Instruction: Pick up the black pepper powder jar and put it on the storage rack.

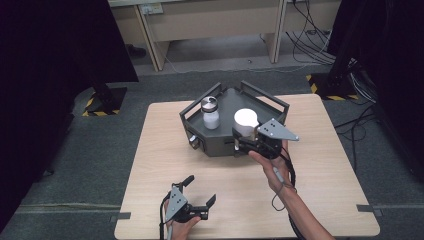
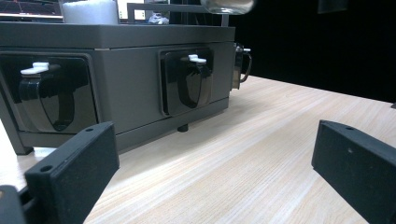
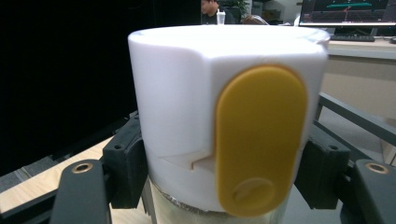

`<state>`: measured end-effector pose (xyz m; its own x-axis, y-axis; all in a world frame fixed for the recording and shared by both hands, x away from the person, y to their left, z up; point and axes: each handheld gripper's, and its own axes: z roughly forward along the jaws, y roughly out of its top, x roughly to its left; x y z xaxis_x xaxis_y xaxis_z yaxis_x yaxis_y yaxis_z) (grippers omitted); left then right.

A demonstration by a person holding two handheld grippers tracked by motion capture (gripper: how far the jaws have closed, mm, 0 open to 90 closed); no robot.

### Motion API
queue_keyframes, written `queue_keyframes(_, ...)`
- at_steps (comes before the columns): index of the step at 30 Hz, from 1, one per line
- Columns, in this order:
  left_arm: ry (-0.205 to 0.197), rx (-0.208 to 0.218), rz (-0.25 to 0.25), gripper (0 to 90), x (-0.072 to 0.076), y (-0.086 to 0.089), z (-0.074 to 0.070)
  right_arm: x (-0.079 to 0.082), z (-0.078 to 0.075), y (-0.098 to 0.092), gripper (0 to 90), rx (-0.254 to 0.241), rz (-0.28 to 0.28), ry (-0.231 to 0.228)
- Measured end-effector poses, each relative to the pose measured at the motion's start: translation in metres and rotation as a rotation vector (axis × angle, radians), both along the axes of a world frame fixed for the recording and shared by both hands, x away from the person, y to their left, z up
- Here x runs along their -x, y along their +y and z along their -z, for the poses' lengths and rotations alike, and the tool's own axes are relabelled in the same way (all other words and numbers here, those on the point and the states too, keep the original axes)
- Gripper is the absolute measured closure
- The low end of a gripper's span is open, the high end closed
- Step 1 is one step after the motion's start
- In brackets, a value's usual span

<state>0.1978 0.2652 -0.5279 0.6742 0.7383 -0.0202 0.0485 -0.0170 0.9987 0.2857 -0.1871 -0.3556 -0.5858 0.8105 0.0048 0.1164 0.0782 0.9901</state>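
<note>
**White-capped jar gripped over the tray's near edge**

Near the table's [image 1: 165, 150] front edge, the left gripper [image 1: 200, 192] rests with jaws apart and nothing between them. Farther right, the right gripper [image 1: 245, 142] clamps the upright jar [image 1: 246, 121] just under its white cap, above the grey tray's [image 1: 220, 145] near-right edge.

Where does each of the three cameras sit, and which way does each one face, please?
High view: above the person's side, looking forward and down on the table; both forearms, left gripper, right gripper.
Left gripper view: low over the table, facing the grey tray's side; its open jaws.
Right gripper view: close on the white-lidded jar, yellow tab; its jaws clamp it.
Shared: tray and jar appear in all.
</note>
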Motion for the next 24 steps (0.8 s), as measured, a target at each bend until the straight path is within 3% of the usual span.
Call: queue_keyframes(24, -0.001, 0.006, 0.004, 0.1, 0.001, 0.0, 0.0, -0.052, 0.002, 0.027, 30.3, 0.001, 0.097, 0.015)
